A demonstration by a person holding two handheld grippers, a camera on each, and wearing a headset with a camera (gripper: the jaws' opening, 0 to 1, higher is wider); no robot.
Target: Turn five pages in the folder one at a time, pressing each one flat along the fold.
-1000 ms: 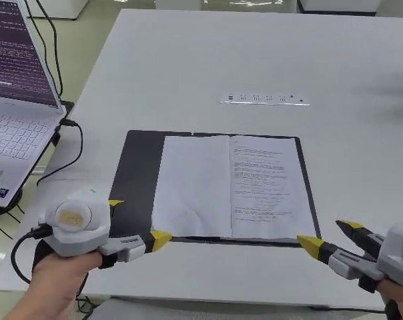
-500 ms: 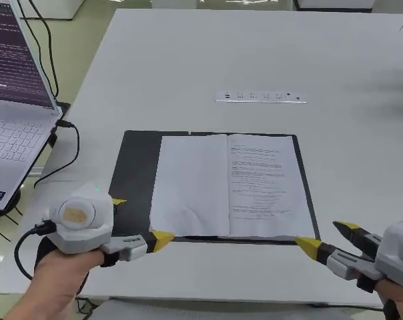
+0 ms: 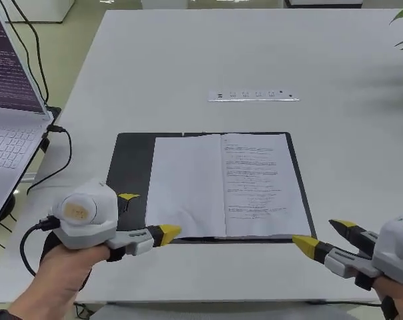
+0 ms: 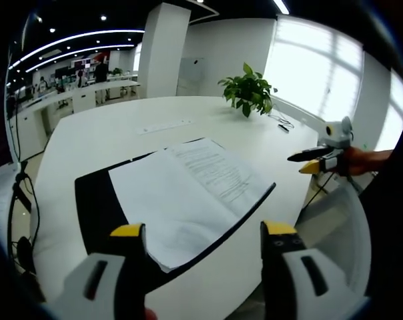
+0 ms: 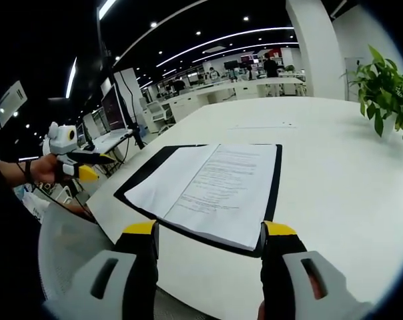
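Lying open on the table [image 3: 188, 53]: the folder [image 3: 129, 167].
Left hand-held gripper [image 3: 149, 215] and right hand-held gripper [image 3: 323, 235] at its near corners, jaws spread, empty.

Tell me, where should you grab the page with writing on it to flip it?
Probably pinch the printed page by its bottom right corner, coming from the right with the right gripper. That edge lies loose, while the left edge is held at the fold.
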